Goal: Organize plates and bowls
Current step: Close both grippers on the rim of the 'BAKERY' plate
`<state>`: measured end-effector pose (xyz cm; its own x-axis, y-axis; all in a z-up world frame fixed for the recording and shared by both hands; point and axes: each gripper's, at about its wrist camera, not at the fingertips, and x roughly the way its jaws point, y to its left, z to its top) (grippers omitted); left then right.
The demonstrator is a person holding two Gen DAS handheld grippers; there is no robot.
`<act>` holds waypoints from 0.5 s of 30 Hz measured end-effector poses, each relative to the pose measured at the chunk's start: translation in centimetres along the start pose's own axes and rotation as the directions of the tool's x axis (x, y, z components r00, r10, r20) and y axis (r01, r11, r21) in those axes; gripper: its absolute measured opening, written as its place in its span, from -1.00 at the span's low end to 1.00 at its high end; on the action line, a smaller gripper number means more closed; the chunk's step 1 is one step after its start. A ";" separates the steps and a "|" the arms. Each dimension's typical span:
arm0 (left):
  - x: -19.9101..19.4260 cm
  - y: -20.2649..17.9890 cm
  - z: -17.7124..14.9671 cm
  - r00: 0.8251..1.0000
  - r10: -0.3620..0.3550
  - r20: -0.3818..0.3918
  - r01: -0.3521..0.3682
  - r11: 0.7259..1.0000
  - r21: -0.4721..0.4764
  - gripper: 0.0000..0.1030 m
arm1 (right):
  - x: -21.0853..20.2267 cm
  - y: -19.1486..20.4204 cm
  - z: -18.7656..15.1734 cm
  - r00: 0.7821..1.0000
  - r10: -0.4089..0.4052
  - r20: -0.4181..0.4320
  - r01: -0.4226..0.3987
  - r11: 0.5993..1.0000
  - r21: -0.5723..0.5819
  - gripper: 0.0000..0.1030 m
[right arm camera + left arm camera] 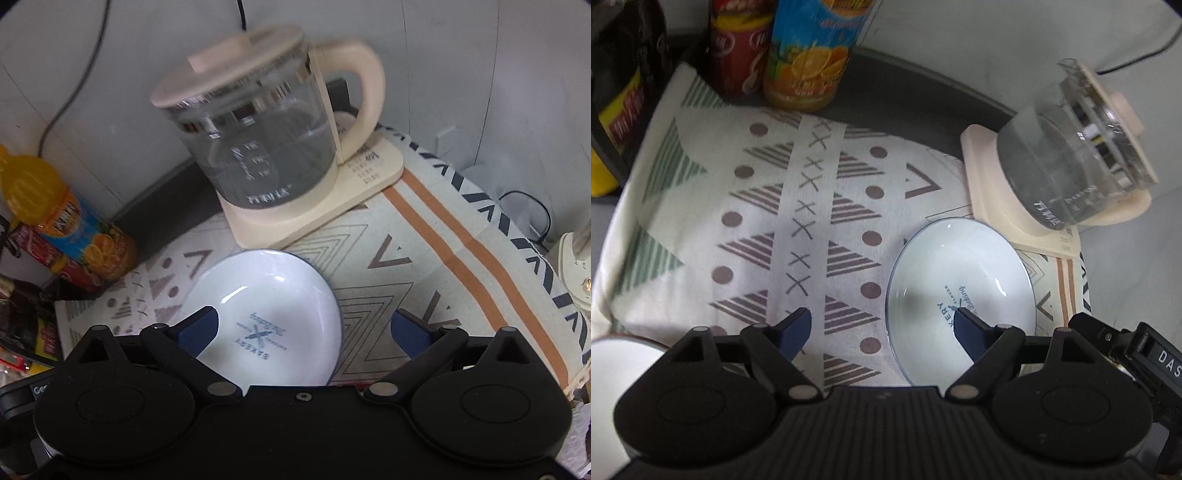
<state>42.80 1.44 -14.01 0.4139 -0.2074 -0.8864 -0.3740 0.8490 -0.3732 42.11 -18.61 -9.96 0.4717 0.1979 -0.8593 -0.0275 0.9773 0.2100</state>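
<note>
Both grippers, left (882, 328) and right (312, 328), are hovering spread wide, holding nothing. I'm seeing the bowl (960, 295) lying on the cloth (798, 229), lower centre, just before the kettle (258, 147).

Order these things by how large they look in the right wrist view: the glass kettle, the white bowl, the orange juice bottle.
1. glass kettle, the largest.
2. white bowl, clearly smaller than the kettle, though it lies nearer the camera.
3. orange juice bottle, the smallest; it stands at the fisheye edge, so its true size is unsure.
</note>
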 end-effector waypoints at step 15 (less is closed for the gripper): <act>4.7 0.2 -1.7 0.997 -0.027 -0.066 0.015 0.985 -0.174 -0.24 | 7.6 -3.2 2.9 0.962 0.060 -0.266 -0.045 0.997 0.063 -0.03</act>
<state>43.24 -0.20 -18.69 0.3681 -0.2616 -0.8922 -0.5063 0.7485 -0.4283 48.30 -20.41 -15.79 0.2173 0.2691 -0.9383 0.0072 0.9608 0.2772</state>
